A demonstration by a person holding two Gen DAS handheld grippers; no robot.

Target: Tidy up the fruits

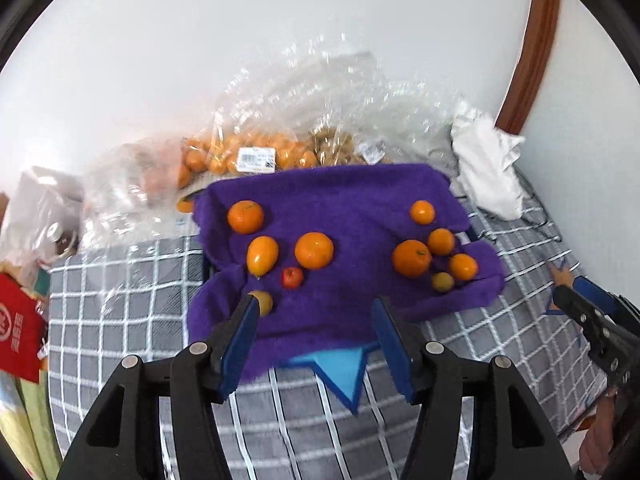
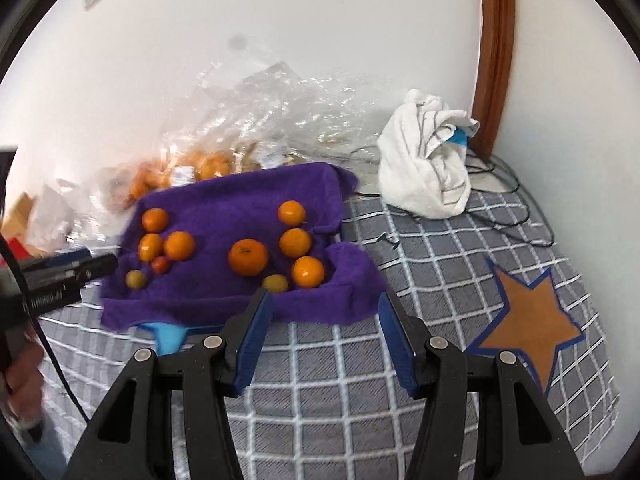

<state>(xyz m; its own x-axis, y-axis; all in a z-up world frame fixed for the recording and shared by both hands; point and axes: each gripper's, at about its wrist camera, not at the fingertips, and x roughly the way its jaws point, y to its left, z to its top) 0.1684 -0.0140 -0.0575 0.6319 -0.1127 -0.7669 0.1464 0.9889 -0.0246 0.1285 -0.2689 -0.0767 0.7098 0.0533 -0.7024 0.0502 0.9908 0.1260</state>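
A purple towel (image 1: pixel 344 200) lies over a tray on the checked cloth, with fruit in two groups. On its left are two oranges (image 1: pixel 314 250), an oval yellow-orange fruit (image 1: pixel 262 255), a small red fruit (image 1: pixel 292 277) and a small yellow-green fruit (image 1: pixel 264 301). On its right are several oranges (image 1: pixel 411 258) and a small yellowish fruit (image 1: pixel 442 281). My left gripper (image 1: pixel 316 304) hangs open above the towel's near edge, holding nothing. My right gripper (image 2: pixel 326 298) is open and empty too, in front of the towel (image 2: pixel 224 204), near the right group (image 2: pixel 248 257).
Clear plastic bags of oranges (image 1: pixel 248 156) are piled against the wall behind the towel. A white cloth bundle (image 2: pixel 428 160) and cables (image 2: pixel 508 184) sit at the back right. An orange star patch (image 2: pixel 528 320) marks the cloth on the right. A red package (image 1: pixel 16 332) is at the far left.
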